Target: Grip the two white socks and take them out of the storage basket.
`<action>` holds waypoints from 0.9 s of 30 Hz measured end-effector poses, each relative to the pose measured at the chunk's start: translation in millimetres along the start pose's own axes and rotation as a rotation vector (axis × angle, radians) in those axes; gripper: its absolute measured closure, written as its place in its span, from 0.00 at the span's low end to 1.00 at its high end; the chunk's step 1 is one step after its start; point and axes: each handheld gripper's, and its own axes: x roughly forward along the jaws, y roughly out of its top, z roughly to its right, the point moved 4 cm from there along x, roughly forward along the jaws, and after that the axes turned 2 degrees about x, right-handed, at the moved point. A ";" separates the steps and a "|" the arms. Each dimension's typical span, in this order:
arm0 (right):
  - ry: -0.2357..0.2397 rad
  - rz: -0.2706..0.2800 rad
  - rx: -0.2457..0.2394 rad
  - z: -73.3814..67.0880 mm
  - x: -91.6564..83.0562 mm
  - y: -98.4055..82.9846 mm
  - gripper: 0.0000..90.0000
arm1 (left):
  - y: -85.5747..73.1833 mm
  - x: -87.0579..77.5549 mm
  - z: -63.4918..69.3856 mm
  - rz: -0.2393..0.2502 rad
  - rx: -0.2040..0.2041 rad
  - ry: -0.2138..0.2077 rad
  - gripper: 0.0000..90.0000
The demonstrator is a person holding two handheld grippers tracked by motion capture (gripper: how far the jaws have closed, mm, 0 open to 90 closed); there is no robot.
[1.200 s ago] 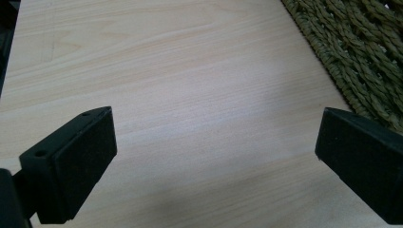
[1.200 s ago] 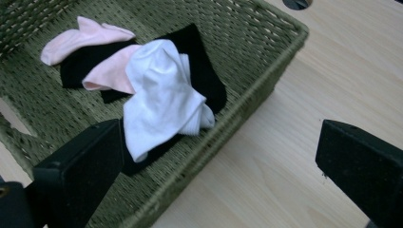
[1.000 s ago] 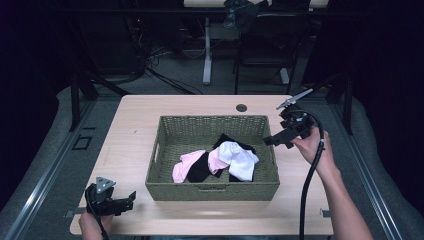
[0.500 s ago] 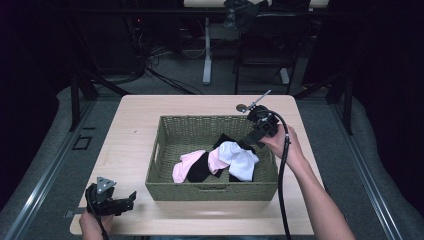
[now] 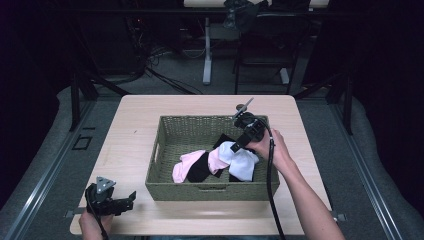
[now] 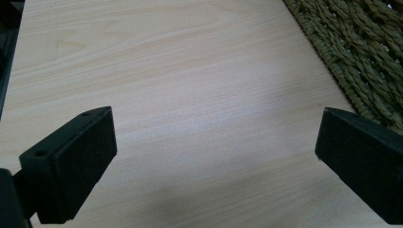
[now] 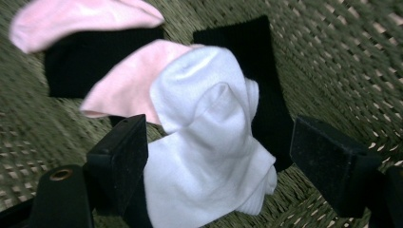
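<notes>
Lying in olive woven wicker basket point(image 5: 165, 145) on pale wooden table point(image 5: 140, 110), high view: crumpled white sock point(image 5: 242, 161), long axis slanted from upper left to lower right, right gripper point(image 5: 235, 147) lowered over it, left gripper point(image 5: 131, 198) parked near table's front left corner.

Left gripper view: jaws spread wide, nothing between, table below.

Right gripper view: jaws just closing, white sock between pads, not yet pinched; pink sock point(image 7: 123, 85) and black sock point(image 7: 266, 95) seen beside.

White point(image 7: 209, 142), pink point(image 7: 128, 90) and black socks point(image 7: 261, 71) are seen in an olive-green woven basket point(image 5: 210, 191) on a pale wood-grain table point(image 5: 130, 130).
</notes>
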 end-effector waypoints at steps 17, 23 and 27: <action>-0.036 -0.162 0.070 4.4 43.8 -5.5 0.58 | -0.2 0.5 -0.7 -0.011 0.006 0.009 0.00; -0.014 -0.161 0.072 2.8 38.1 -6.9 0.82 | -0.3 0.5 -1.2 -0.010 0.003 0.010 0.00; -0.012 -0.167 0.060 3.6 30.4 -6.8 0.85 | -0.2 0.4 -1.1 -0.010 0.005 0.009 0.00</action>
